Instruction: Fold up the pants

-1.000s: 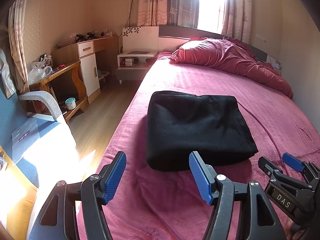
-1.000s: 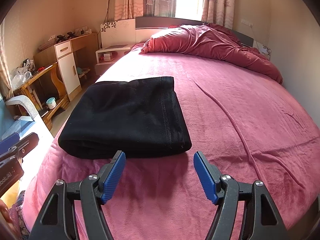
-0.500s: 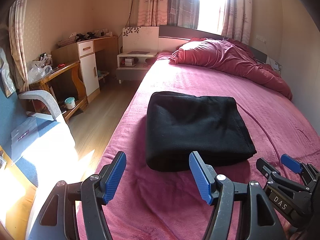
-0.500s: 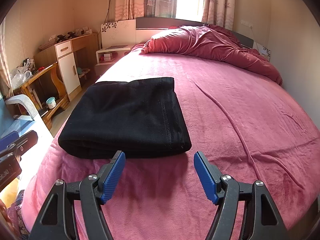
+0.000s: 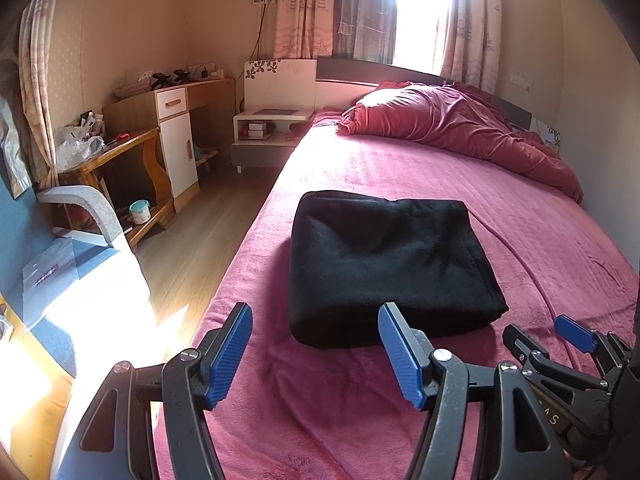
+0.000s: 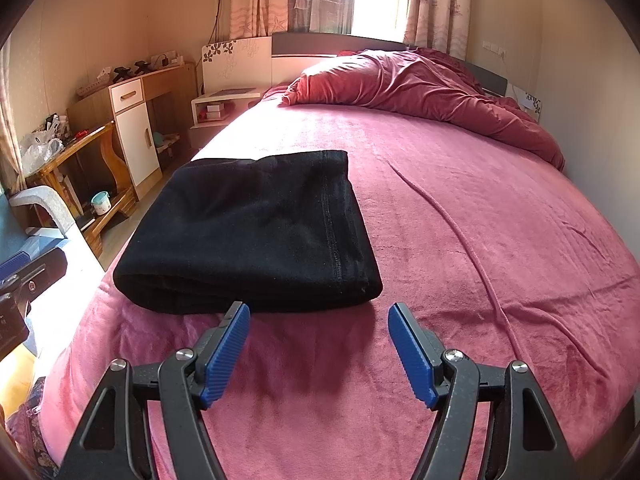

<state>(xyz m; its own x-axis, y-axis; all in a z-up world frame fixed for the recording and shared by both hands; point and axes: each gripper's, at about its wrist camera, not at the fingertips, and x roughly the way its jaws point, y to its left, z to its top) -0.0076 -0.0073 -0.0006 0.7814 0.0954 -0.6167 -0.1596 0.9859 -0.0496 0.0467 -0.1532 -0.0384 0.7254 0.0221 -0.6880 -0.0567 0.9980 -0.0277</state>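
— What do I have under the work, on my screens?

— I see a wide bed covered with a pink-magenta plush blanket [image 6: 480, 184].

— And what lies on it?

— A pair of black fabric pants folded into a thick rectangle [image 6: 256, 232] lies flat near the bed's left side. At the far end, by the headboard, a crumpled dark-red quilt [image 6: 420, 88] is heaped. I also see one long crease in the blanket, to the right of the pants.
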